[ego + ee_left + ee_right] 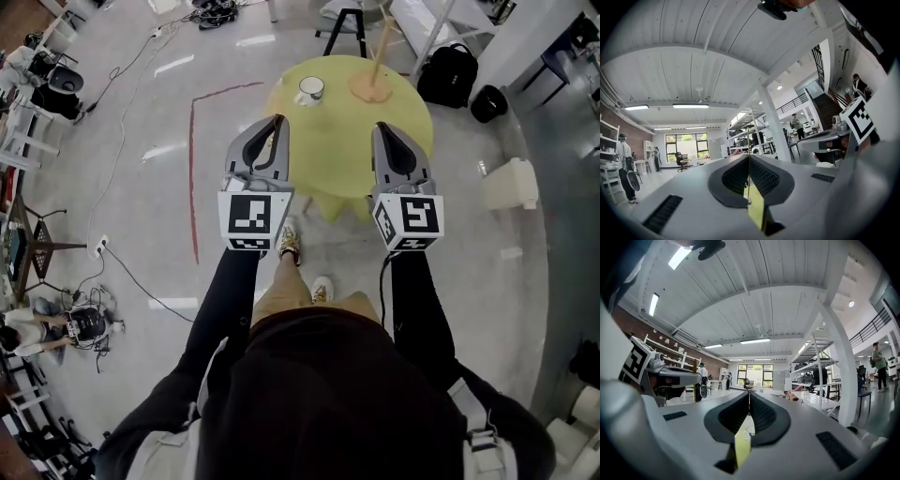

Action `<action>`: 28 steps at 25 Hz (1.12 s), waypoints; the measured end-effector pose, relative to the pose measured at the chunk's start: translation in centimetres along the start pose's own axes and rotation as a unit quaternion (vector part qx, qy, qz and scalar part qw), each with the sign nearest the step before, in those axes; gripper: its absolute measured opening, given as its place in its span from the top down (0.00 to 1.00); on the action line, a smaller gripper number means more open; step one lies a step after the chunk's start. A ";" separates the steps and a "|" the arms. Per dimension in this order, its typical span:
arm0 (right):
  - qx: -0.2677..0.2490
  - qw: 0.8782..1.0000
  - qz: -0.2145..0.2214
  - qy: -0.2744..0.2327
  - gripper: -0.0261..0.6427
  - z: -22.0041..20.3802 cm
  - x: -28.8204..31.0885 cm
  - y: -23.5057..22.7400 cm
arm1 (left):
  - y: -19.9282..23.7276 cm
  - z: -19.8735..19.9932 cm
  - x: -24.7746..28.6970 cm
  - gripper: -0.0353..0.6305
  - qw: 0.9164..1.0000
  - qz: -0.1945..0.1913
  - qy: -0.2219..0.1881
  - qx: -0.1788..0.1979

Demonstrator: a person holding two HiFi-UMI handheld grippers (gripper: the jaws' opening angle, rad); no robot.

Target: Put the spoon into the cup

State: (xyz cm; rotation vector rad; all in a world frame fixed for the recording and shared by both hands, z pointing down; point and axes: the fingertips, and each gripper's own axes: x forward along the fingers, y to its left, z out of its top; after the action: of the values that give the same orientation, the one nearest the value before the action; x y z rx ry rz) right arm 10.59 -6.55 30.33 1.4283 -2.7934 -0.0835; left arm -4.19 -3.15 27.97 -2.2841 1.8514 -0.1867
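Observation:
A white cup (310, 90) stands at the back left of a round yellow-green table (337, 141). I cannot make out a spoon in any view. My left gripper (277, 124) is held level over the table's near left edge, its jaws shut with nothing between them. At the near right edge my right gripper (380, 129) is level too, shut and empty. In the left gripper view the left gripper (749, 174) has its pads pressed together, with a sliver of yellow table below. The right gripper (749, 412) looks the same in the right gripper view, a faint cup (750, 430) showing through the slit.
A wooden pole on a round base (371, 86) stands on the table right of the cup. A black bag (448, 73) and a white canister (511, 183) sit on the floor to the right. Red tape (192, 150), cables and racks lie left. People (622, 164) stand far off.

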 end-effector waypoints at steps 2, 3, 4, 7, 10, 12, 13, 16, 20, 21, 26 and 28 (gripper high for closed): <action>-0.002 1.000 -0.003 0.003 0.92 -0.4 1.2 -0.3 | 0.6 -0.5 1.2 0.92 1.000 -0.004 -0.002 -0.004; -0.004 1.000 -0.005 0.005 0.92 -0.7 1.9 -0.4 | 1.0 -0.8 1.8 0.92 1.000 -0.005 -0.003 -0.005; -0.005 1.000 -0.006 0.007 0.92 -1.0 2.6 -0.6 | 1.4 -1.2 2.6 0.92 1.000 -0.007 -0.004 -0.006; -0.009 1.000 -0.012 0.013 0.92 -1.4 5.2 -1.2 | 2.8 -2.0 5.1 0.92 1.000 -0.015 -0.005 -0.011; -0.016 0.999 -0.024 0.018 0.92 -1.2 7.5 -1.6 | 4.4 -2.4 7.4 0.92 0.999 -0.029 -0.007 -0.015; -0.017 0.999 -0.032 0.018 0.92 -1.0 9.1 -1.8 | 5.5 -2.6 8.9 0.92 0.999 -0.038 -0.009 -0.016; -0.017 0.999 -0.036 0.018 0.92 -0.9 9.9 -1.9 | 6.0 -2.7 9.7 0.92 0.999 -0.042 -0.011 -0.017; -0.019 0.999 -0.047 0.020 0.92 -0.9 12.1 -2.3 | 7.1 -2.8 12.0 0.92 0.998 -0.057 -0.015 -0.017; -0.019 0.998 -0.063 0.021 0.92 -1.0 14.4 -2.4 | 8.6 -3.3 14.4 0.92 0.997 -0.078 -0.019 -0.019; -0.020 0.997 -0.067 0.022 0.92 -1.1 14.9 -2.4 | 8.9 -3.5 14.8 0.92 0.996 -0.083 -0.020 -0.019; -0.021 0.996 -0.087 0.025 0.92 -1.4 16.8 -2.5 | 9.7 -4.0 16.8 0.92 0.994 -0.106 -0.025 -0.025; -0.021 0.995 -0.092 0.026 0.92 -1.5 17.3 -2.3 | 9.8 -4.2 17.2 0.92 0.992 -0.117 -0.027 -0.026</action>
State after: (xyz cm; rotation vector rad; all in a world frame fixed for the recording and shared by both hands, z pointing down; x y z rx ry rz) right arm 2.36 -22.04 31.36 1.6493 -2.5970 -0.1050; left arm -10.87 -22.18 29.39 -2.5127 1.5778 -0.1094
